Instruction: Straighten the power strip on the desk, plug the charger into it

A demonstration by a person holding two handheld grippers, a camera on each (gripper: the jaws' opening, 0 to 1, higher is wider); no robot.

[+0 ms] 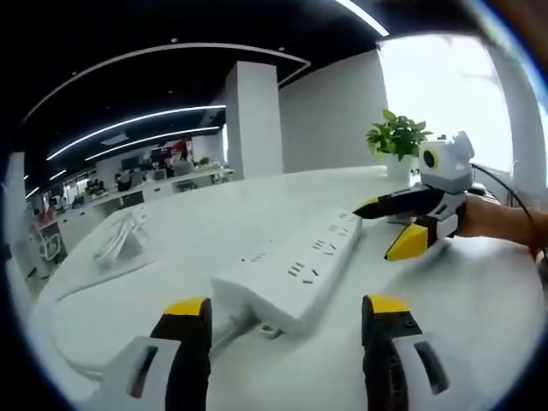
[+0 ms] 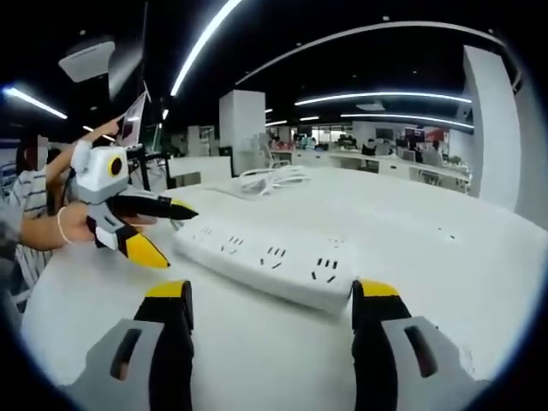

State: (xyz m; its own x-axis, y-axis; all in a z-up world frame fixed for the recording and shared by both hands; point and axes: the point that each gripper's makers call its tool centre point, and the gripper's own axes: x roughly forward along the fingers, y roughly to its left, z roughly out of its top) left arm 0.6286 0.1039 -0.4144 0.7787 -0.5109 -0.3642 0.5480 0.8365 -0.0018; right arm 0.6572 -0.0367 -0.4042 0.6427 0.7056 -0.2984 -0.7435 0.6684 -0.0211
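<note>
While both grippers, left [image 1: 287,312] and right [image 2: 270,295], hover spread and empty, power strip [image 1: 295,265] lies on desk [image 1: 479,300] between them, long axis gripper to gripper, near end facing each.

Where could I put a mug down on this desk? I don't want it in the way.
Bare desk stretches beyond the power strip, toward the far edge. More free surface lies between the strip and the white cable bundle. It is crowded at both ends of the strip, where the left gripper and right gripper sit open.
</note>
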